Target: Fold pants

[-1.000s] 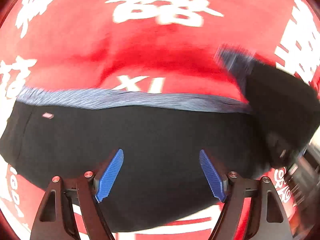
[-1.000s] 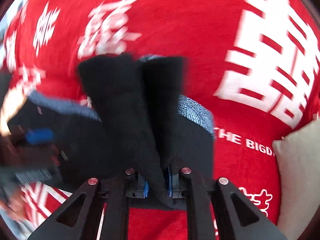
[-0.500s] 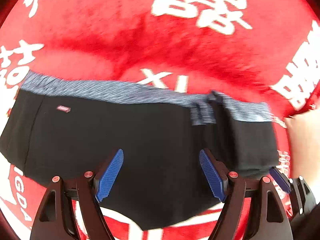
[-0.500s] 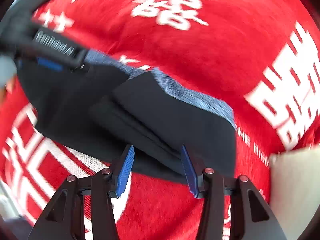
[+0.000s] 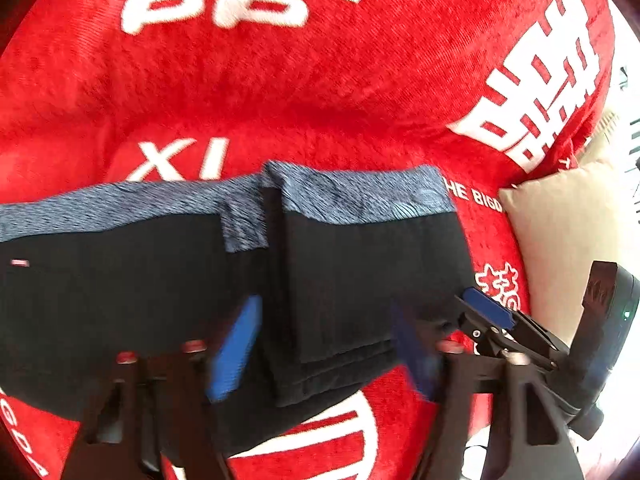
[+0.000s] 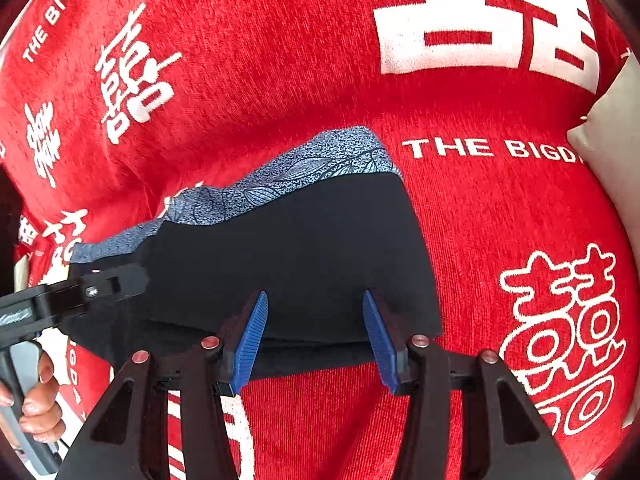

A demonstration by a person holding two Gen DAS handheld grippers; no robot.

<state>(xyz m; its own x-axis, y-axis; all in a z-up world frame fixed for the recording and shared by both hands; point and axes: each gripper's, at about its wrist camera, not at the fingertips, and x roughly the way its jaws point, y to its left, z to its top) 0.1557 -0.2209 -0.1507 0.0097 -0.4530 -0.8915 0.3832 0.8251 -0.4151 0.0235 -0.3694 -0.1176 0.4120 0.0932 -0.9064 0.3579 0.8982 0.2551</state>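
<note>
Black pants (image 5: 120, 280) with a blue-grey patterned waistband (image 5: 360, 194) lie on a red blanket. Their right part is folded over onto the middle as a layered flap (image 5: 360, 280). The pants also show in the right wrist view (image 6: 288, 248). My left gripper (image 5: 324, 344) is open and empty, just above the folded flap's near edge. My right gripper (image 6: 316, 332) is open and empty at the pants' near right edge. It also shows at the right in the left wrist view (image 5: 486, 312).
The red blanket (image 5: 320, 80) with white characters covers the whole surface. A beige cushion (image 5: 560, 232) lies right of the pants, also in the right wrist view (image 6: 612, 128). The hand holding the left gripper (image 6: 36, 396) is at the lower left.
The right gripper carried the pants' right part over, opened and let it go; the flap now lies flat. Both grippers shifted rightwards over the fold.
</note>
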